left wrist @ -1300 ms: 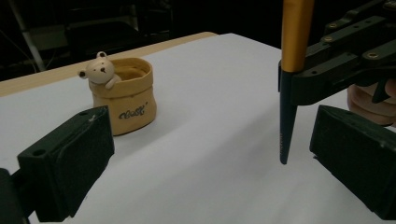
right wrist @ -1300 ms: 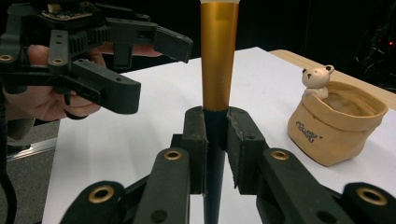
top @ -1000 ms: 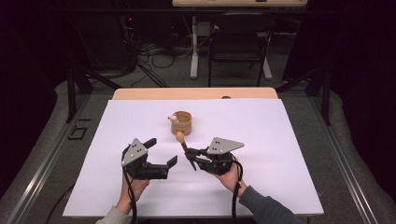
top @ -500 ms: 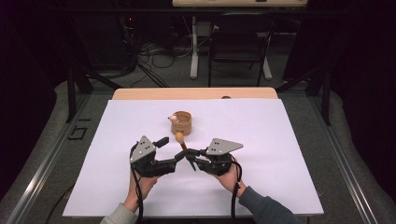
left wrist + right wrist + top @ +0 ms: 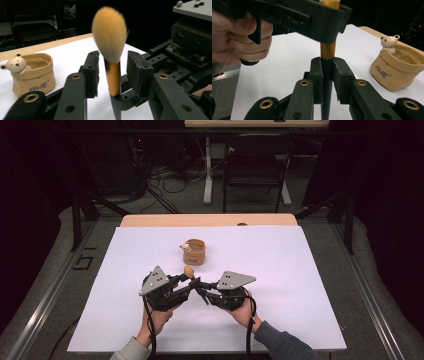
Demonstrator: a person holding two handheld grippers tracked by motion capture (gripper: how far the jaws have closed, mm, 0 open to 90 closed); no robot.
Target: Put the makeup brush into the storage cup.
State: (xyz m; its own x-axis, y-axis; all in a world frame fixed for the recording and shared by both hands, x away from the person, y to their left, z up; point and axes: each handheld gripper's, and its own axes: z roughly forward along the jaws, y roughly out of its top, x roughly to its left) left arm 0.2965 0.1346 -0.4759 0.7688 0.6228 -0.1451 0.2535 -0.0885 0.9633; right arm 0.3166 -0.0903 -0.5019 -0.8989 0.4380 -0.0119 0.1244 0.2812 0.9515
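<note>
Near the surface's [image 5: 310,270] six o'clock edge, the right tool [image 5: 327,75] is pinching a makeup brush's [image 5: 110,42] dark handle upright while the left tool [image 5: 111,72] is straddling its gold ferrule, jaws spread. At twelve o'clock from both, the bear-trimmed holder [image 5: 193,252] is sitting empty, so the handover and any placing appear still to come.
</note>
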